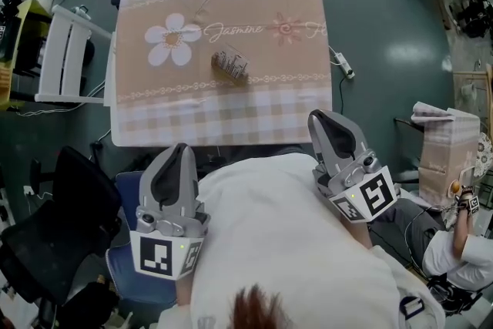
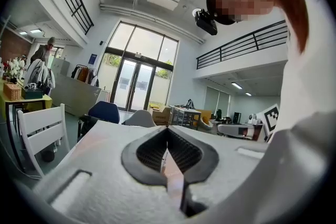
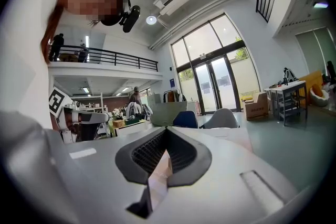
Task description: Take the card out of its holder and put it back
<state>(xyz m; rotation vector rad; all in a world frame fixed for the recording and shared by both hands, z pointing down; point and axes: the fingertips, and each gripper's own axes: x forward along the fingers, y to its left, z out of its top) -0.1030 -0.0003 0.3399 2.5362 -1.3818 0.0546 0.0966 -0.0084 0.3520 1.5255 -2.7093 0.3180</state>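
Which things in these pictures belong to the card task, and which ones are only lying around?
For the job: small patterned card holder on the checked floral tablecloth; left gripper, shut; right gripper, shut.

Just lying about: white slatted chair; black office chair; white power strip on the floor; cloth-covered box at the right.
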